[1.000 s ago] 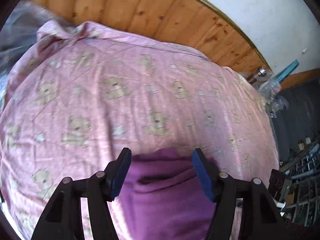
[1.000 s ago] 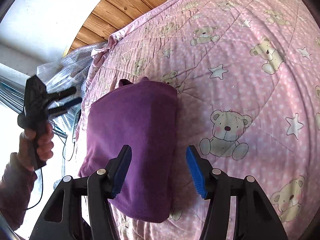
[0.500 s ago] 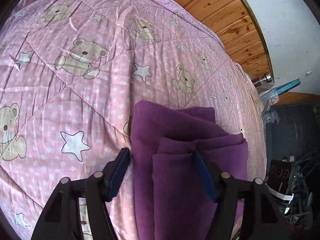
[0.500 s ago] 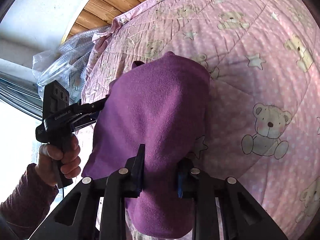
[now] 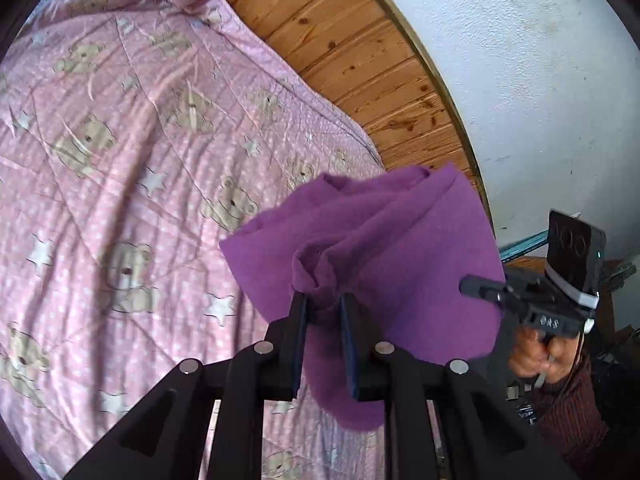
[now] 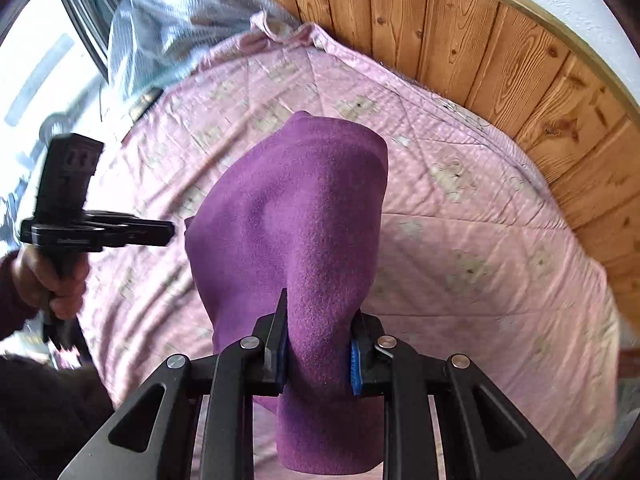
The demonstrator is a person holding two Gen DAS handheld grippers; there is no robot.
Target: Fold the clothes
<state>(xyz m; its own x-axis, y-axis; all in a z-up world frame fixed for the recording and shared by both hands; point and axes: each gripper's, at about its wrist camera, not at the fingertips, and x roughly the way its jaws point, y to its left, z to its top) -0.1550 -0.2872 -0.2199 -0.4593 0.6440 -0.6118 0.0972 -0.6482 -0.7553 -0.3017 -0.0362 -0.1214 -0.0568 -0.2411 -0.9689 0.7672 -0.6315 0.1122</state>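
1. A pink quilted bedspread (image 5: 120,168) printed with cream teddy bears and white stars covers the bed and fills most of both views; its cloth is creased.
2. Behind the bedspread runs a wall of knotty wooden planks (image 6: 500,60), topped by a thin gold trim, with rough white plaster (image 5: 520,60) above.
3. At the bedspread's far left corner in the right wrist view sits crumpled clear plastic sheeting (image 6: 172,20), beside a bright window.
4. The folded purple fleece garment (image 6: 304,216) is held above the bedspread, at its near edge.
5. The left gripper (image 5: 322,300) has its fingers clamped on a bunched fold of the garment.
6. The right gripper (image 6: 320,316) has its blue-padded fingers pressed against the garment's folded end, which hangs below them.
7. A hand (image 6: 56,276) in a dark maroon sleeve grips the left gripper's handle.
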